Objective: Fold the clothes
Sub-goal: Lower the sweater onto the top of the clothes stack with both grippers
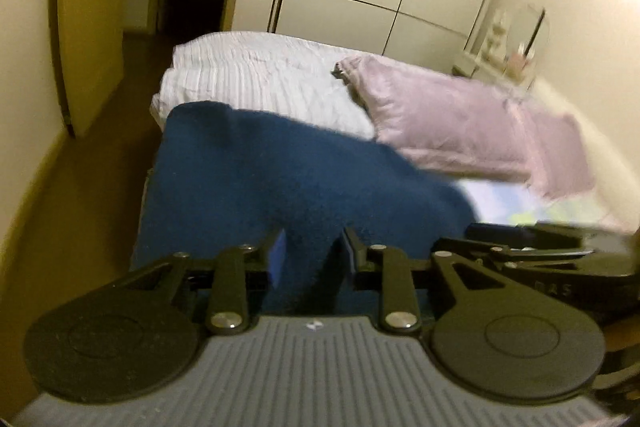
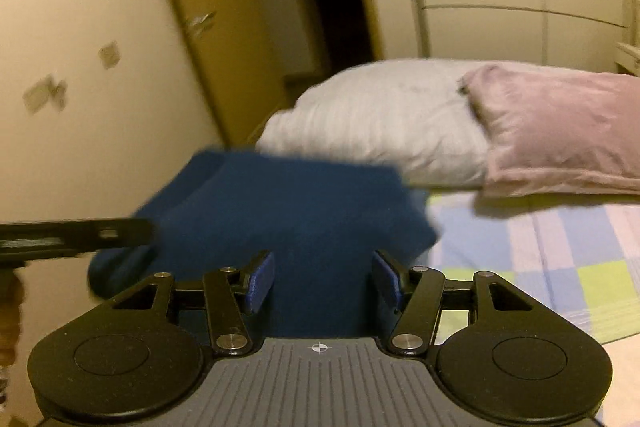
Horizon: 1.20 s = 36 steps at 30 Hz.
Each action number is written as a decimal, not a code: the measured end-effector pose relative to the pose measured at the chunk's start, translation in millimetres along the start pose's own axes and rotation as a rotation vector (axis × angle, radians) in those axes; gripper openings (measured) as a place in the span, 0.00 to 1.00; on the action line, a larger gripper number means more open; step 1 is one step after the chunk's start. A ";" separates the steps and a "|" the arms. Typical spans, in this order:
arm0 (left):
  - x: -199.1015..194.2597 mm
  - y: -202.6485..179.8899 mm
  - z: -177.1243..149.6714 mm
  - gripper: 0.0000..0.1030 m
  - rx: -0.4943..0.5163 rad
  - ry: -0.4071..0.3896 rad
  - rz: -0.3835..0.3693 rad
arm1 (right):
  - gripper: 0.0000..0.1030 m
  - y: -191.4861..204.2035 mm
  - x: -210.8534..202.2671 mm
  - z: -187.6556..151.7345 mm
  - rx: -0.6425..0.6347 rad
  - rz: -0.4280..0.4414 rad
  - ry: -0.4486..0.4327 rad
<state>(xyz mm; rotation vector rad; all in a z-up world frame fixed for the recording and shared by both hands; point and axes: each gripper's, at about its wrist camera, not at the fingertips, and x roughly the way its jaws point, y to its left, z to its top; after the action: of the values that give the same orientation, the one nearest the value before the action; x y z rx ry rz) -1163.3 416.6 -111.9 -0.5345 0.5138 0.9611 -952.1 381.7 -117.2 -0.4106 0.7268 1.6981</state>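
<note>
left hand-held gripper point(image 1: 310, 251) and right hand-held gripper point(image 2: 323, 281) each grasp the blue garment point(image 2: 288, 203), held above the bed point(image 2: 532, 247) near the pillows point(image 2: 384, 123). keep both grips level and the edge taut while lowering.

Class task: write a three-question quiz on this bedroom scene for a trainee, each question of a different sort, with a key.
1. True or false: the pink pillow lies on the floor.
2. What colour is the cloth between the left tongs? A red, B blue, C white.
3. What pattern does the sheet have?
Key: 1 false; 2 B; 3 checked.
</note>
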 end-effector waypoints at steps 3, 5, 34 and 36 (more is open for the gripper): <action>1.2 9.1 -9.2 0.30 -0.023 0.022 0.008 | 0.56 24.9 -0.9 -17.9 -0.097 0.012 0.016; 2.0 15.0 -13.4 0.33 -0.024 0.025 0.017 | 0.56 29.5 3.7 -21.5 -0.111 0.014 0.023; -6.1 20.9 -12.7 0.32 -0.112 0.024 0.064 | 0.57 45.5 27.3 -16.0 -0.123 -0.056 0.095; -12.9 16.6 -10.5 0.32 -0.118 0.017 0.078 | 0.57 42.0 22.1 -10.5 -0.102 -0.057 0.094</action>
<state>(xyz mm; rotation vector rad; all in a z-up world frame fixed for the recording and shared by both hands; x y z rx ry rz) -1185.5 409.7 -115.0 -0.6326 0.4982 1.0669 -999.3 386.1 -128.3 -0.5806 0.6913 1.6753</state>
